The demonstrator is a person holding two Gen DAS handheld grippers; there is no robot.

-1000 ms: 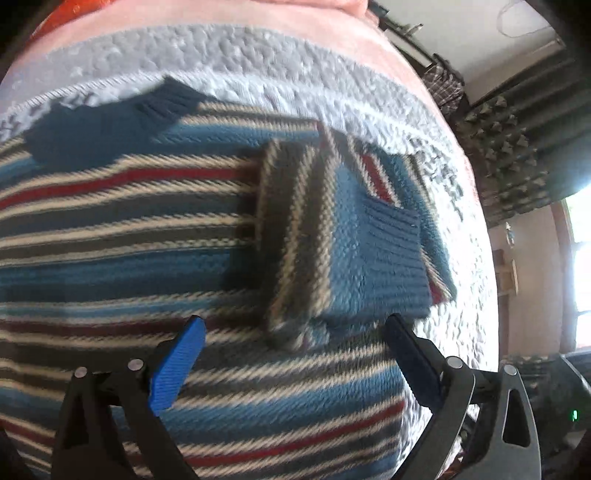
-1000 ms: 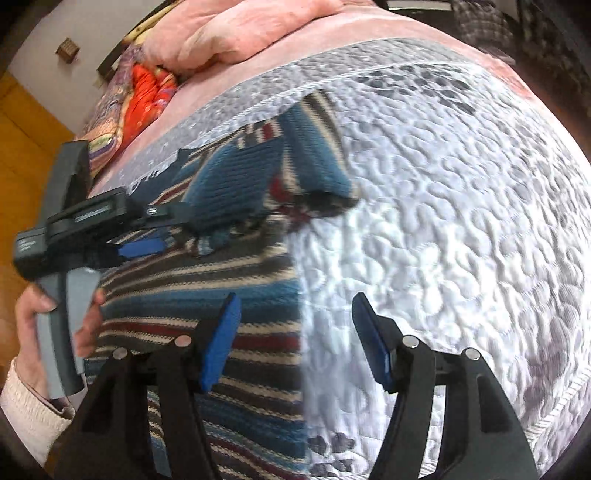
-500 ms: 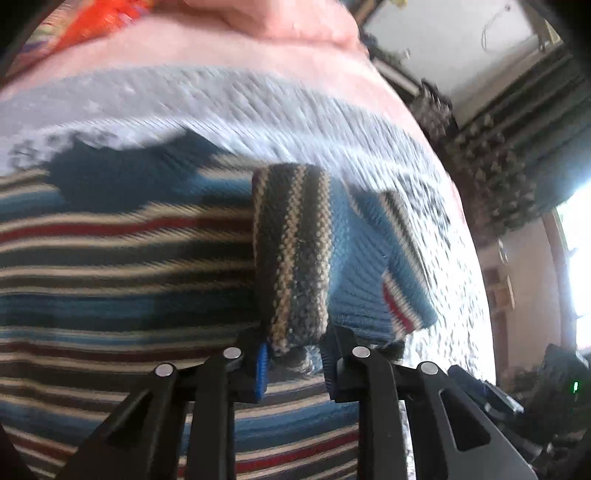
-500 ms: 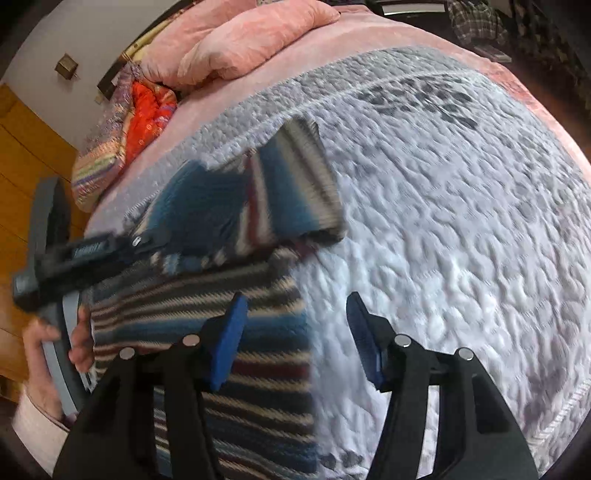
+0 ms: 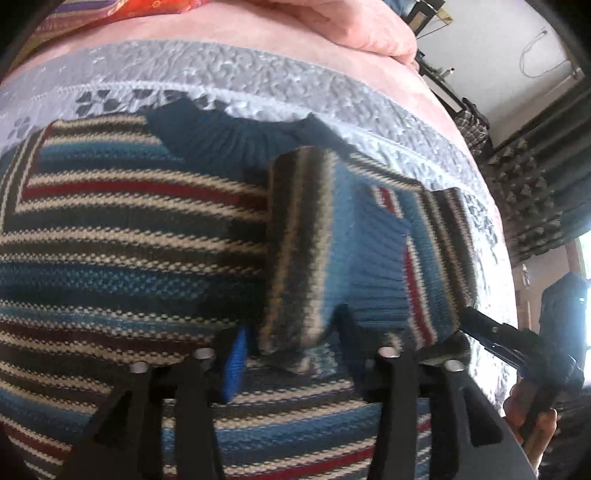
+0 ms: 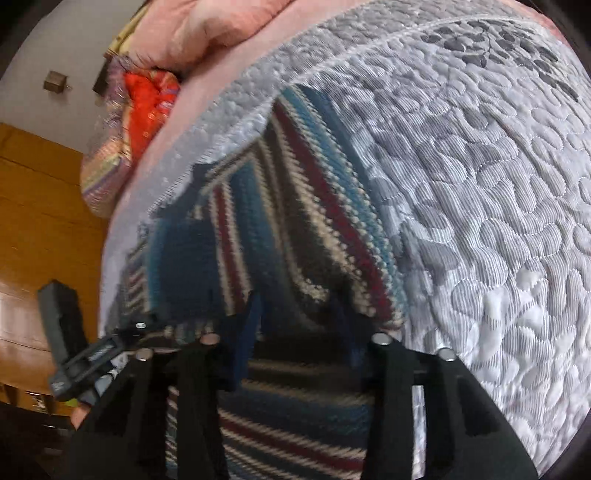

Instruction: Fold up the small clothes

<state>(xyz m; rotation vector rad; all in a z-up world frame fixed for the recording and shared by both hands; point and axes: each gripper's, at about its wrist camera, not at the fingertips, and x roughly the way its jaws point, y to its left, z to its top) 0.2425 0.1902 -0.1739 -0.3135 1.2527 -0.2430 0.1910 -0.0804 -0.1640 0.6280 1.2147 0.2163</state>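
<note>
A knit sweater [image 5: 129,258] striped blue, grey, cream and red lies flat on a quilted grey bedspread [image 6: 480,184]. Its sleeve [image 5: 303,240] is folded over the body, the ribbed blue cuff [image 5: 376,266] facing me. My left gripper [image 5: 291,343] is shut on the sleeve's near fold, cloth bunched between the blue pads. My right gripper [image 6: 295,328] is closed in on the sleeve's [image 6: 314,221] outer edge; in the left wrist view it [image 5: 476,325] reaches the sleeve's lower right corner. The sleeve's near edge is raised off the body.
A pink pillow [image 5: 351,22] and orange-red bedding [image 6: 147,99] lie at the head of the bed. A wooden wall [image 6: 37,221] stands to the left. Dark curtains [image 5: 535,192] hang to the right. Bare quilt stretches right of the sweater.
My left gripper closed on the sleeve's fold and lifted it. My right gripper moved in from the open quilt and narrowed onto the sleeve's outer edge.
</note>
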